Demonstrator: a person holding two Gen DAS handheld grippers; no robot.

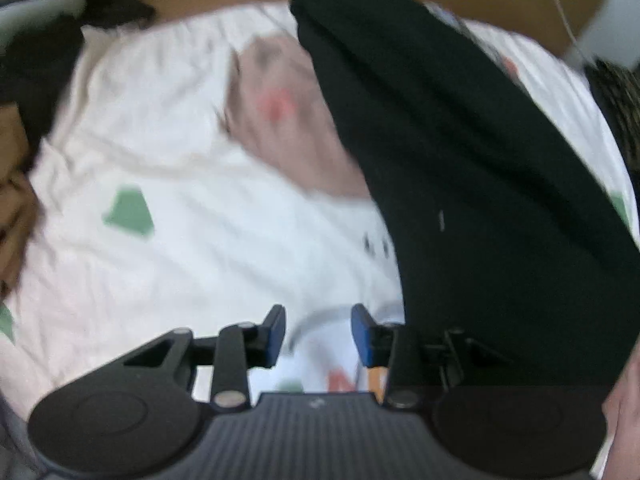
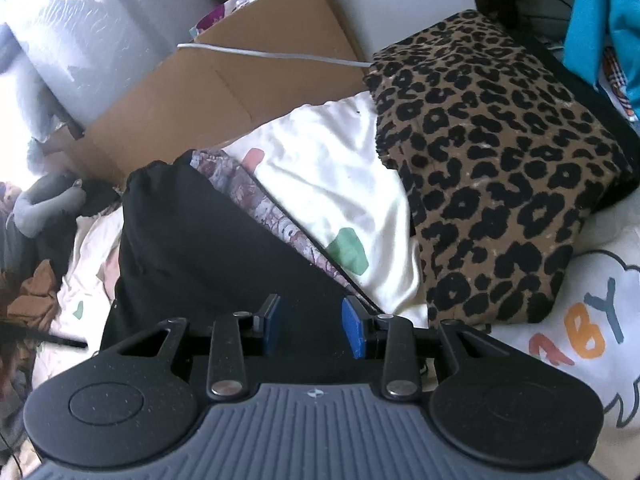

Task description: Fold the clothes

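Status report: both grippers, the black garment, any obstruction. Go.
Left gripper open, empty, over white sheet. Right gripper open, nothing gripped. Black garment lies folded on bed. Leopard-print fabric piled alongside.

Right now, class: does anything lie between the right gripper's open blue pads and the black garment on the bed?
Nothing visible does. The right gripper points straight at the folded black fabric garment, jaws apart and empty. The leopard-print cloth lies off to the side on the white printed bedsheet.
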